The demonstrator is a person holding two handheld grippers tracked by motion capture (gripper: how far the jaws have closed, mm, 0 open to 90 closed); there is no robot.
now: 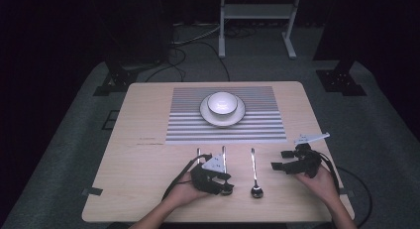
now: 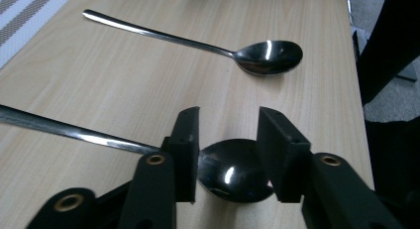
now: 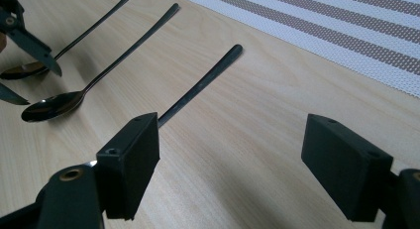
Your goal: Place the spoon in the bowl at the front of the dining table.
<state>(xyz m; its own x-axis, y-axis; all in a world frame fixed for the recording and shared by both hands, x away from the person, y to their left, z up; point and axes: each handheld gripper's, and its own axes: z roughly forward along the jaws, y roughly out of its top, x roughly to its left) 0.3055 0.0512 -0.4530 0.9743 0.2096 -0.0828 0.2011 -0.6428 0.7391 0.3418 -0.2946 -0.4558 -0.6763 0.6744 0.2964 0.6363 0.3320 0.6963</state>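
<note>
- The near spoon (image 2: 233, 172) lay on the table (image 1: 143, 164), its bowl between the left gripper (image 2: 228, 140) jaws, which stood narrowed around it; actual contact I could not tell
- A second spoon (image 2: 270, 56) lay at its twelve o'clock
- The right gripper (image 3: 230, 164) gaped wide, empty, over a dark handle (image 3: 203, 83)

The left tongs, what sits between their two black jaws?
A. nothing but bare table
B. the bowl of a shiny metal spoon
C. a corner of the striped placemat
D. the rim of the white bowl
B: in the left gripper view the left tongs straddle the bowl of a shiny metal spoon lying on the light wooden table.
</note>
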